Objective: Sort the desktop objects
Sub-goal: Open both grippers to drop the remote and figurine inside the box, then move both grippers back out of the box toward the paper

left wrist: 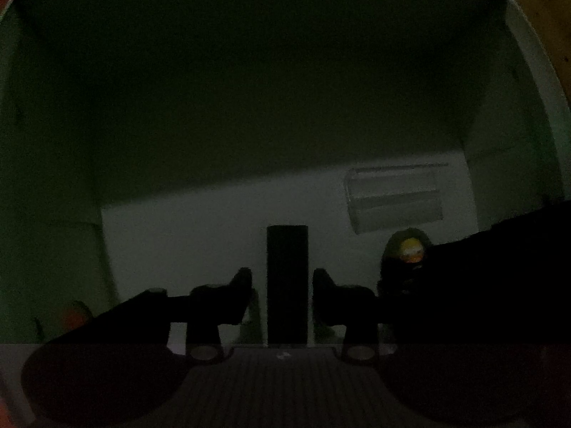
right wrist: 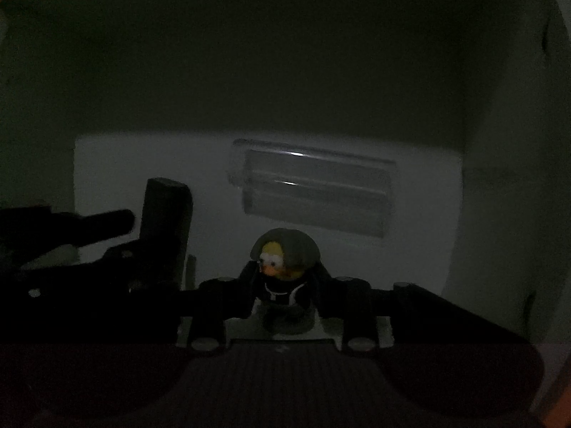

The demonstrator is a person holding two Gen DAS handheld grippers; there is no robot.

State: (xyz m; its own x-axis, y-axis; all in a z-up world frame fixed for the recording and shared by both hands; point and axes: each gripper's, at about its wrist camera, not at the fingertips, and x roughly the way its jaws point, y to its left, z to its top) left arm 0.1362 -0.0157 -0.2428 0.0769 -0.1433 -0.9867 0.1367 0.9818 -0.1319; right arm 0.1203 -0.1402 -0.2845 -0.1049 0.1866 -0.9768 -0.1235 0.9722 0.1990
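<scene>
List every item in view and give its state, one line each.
Left tool: fingers either side of the black block, a slight gap visible.
Black block: upright on the box floor.
Right tool: closed around the figurine.
Figurine: upright, held.
Clear case: lying flat, apart from both tools.
White box: dim inside, both tools in it.

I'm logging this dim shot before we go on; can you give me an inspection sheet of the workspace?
Surface: pale floor of a dark, white-walled compartment.
Job's things: black block upright between the left tongs; small figure with yellow face between the right tongs; clear case lying behind.
Clutter: nothing seen.
Grippers: left fingers flank the block with slim gaps; right ones hug the figure, grip unclear.
Cables: nothing seen.
Surroundings: white walls; too dark for more.
</scene>
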